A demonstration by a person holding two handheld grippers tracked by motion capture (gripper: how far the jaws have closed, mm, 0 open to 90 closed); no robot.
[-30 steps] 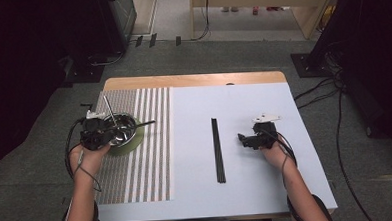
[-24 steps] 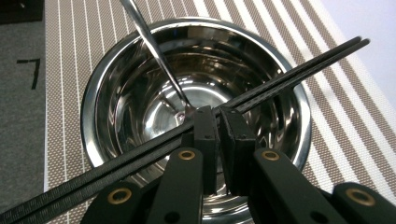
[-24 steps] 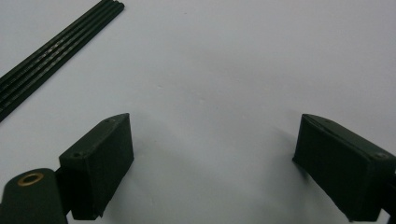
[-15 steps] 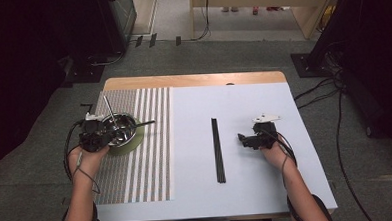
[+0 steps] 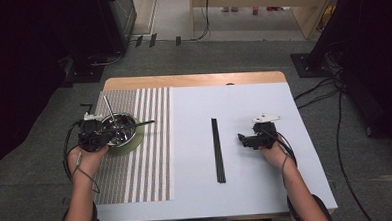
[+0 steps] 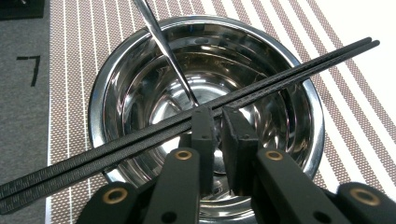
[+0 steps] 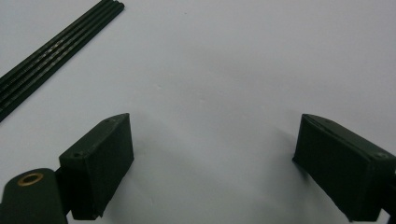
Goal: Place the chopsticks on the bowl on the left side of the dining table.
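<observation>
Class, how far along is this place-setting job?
Done: one chopstick pair lies across the steel bowl, spoon inside, on the striped mat. In hand: the left gripper sits at that pair, jaws just opening, nothing clamped between them. Left: the second chopstick pair lies on the white table near the open right gripper.

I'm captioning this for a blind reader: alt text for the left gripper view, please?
Black chopsticks lie across a steel bowl on a striped mat, the left gripper just opening above them with a narrow gap. A metal utensil leans inside.
</observation>
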